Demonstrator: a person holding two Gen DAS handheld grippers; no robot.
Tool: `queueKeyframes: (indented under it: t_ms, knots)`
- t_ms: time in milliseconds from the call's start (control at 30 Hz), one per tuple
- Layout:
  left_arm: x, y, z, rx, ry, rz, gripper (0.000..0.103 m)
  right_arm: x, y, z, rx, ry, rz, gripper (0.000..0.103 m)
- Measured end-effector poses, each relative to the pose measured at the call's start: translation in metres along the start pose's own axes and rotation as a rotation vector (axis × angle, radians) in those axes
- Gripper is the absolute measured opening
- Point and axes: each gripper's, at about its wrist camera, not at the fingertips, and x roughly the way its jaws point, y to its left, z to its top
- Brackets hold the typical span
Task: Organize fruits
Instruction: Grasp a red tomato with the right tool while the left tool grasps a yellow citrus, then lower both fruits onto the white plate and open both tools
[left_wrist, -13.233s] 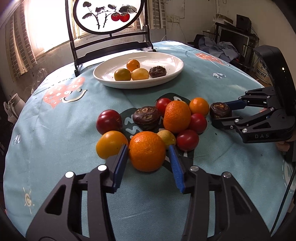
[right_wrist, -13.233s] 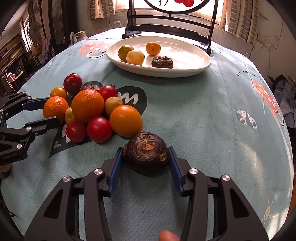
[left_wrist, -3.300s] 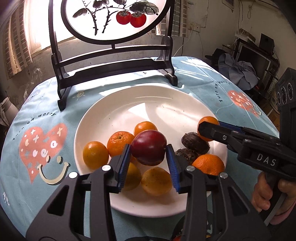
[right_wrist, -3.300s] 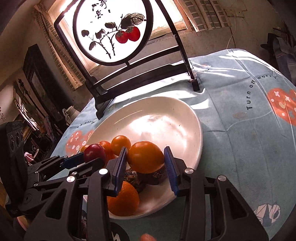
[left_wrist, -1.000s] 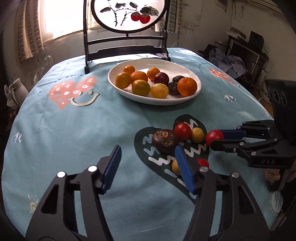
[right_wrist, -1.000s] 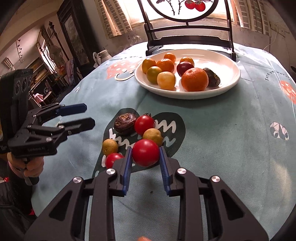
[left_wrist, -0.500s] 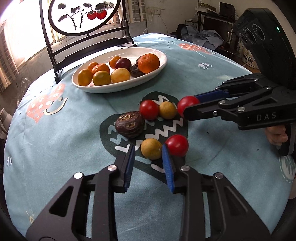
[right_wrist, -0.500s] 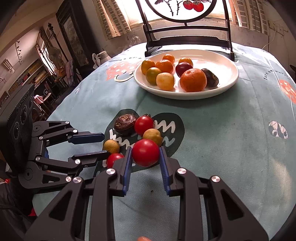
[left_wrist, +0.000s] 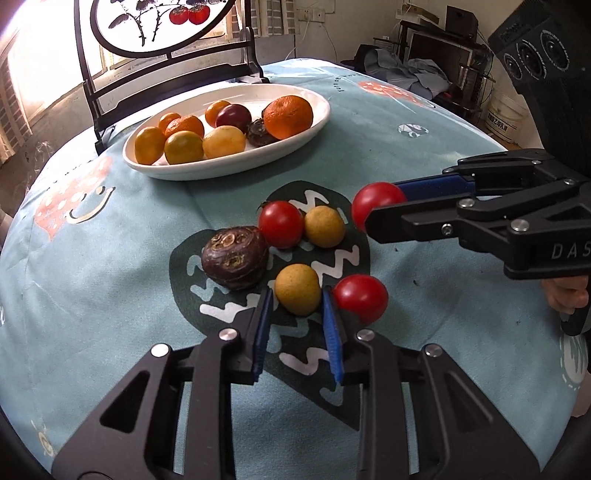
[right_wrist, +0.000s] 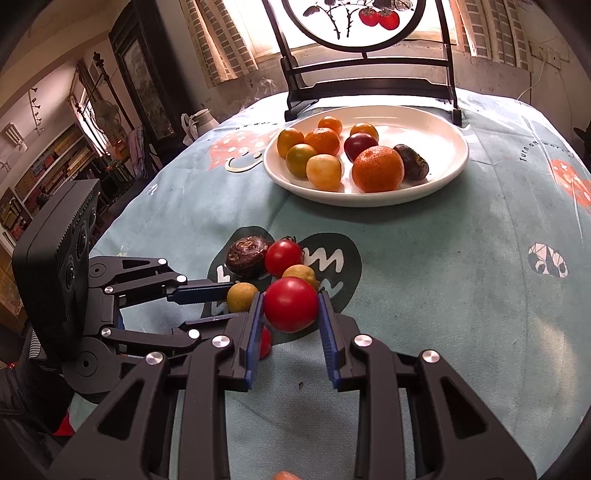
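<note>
On the dark patch of the tablecloth lie a small yellow fruit (left_wrist: 297, 293), a red tomato (left_wrist: 361, 298) right beside it, a dark brown fruit (left_wrist: 235, 257), another tomato (left_wrist: 280, 229) and a second yellow fruit (left_wrist: 324, 231). My left gripper (left_wrist: 297, 295) is closing on the near yellow fruit, its blue pads against both sides. My right gripper (right_wrist: 290, 299) is shut on a red tomato (right_wrist: 290, 309), held just above the cloth. The white plate (left_wrist: 229, 171) farther back holds several oranges, a plum and a brown fruit.
A black stand with a round painted screen (left_wrist: 170, 44) rises behind the plate. A person's hand (left_wrist: 565, 291) grips the right tool at the right edge. Bare blue cloth (right_wrist: 461, 295) lies right of the fruit cluster.
My left gripper has dropped toward the fruit cluster and its jaws have narrowed from wide apart to the sides of the small yellow fruit. The right gripper and its tomato have kept still.
</note>
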Motion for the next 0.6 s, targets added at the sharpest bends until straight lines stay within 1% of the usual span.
queueKeyframes:
  t_ms: [100,200,500,600]
  knots:
    - [0.000,0.000,0.001,-0.012,-0.018,0.015,0.028,0.000,0.000,0.000,0.000,0.001,-0.002,0.029]
    - [0.000,0.000,0.003,-0.017,-0.027,0.011,0.028,0.001,0.000,0.000,0.002,0.005,-0.006,0.029]
    - [-0.005,-0.002,0.000,-0.012,-0.034,0.018,0.026,-0.002,-0.003,-0.001,0.000,-0.010,-0.018,0.029]
    - [-0.017,0.002,0.001,-0.033,-0.072,0.006,0.025,-0.006,-0.003,0.000,-0.002,-0.033,-0.009,0.029]
